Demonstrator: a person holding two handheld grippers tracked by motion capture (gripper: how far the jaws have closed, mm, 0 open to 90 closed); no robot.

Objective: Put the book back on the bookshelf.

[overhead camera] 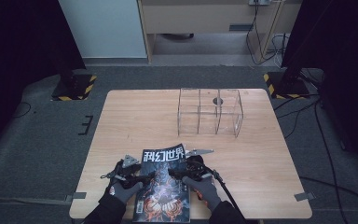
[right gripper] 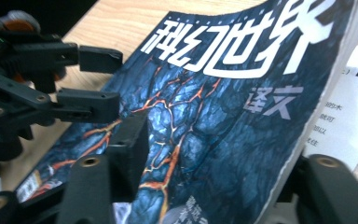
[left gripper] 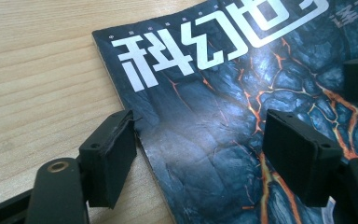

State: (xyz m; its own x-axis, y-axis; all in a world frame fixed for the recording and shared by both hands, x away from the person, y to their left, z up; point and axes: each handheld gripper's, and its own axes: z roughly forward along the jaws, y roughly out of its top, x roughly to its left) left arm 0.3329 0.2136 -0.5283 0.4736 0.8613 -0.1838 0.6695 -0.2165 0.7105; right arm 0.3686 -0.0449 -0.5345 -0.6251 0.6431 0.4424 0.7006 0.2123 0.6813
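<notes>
A dark magazine (overhead camera: 164,157) with white title characters and glowing orange cracks on its cover lies at the table's near edge. My left gripper (overhead camera: 143,178) stands open at the magazine's (left gripper: 200,98) spine side, one jaw by the spine edge on the wood and the other over the cover. My right gripper (overhead camera: 173,172) is open too, its jaws wide apart across the cover (right gripper: 205,116). The cover's right edge curls up off a white inner page (right gripper: 349,107), with the right jaw behind that edge. The left gripper (right gripper: 103,81) also shows in the right gripper view.
A clear acrylic box (overhead camera: 209,113) with three compartments stands at the far middle of the wooden table (overhead camera: 261,154); a small grey disc (overhead camera: 218,101) shows at it. Gloved hands (overhead camera: 121,191) come in from the near edge. Cables lie on the floor to the right.
</notes>
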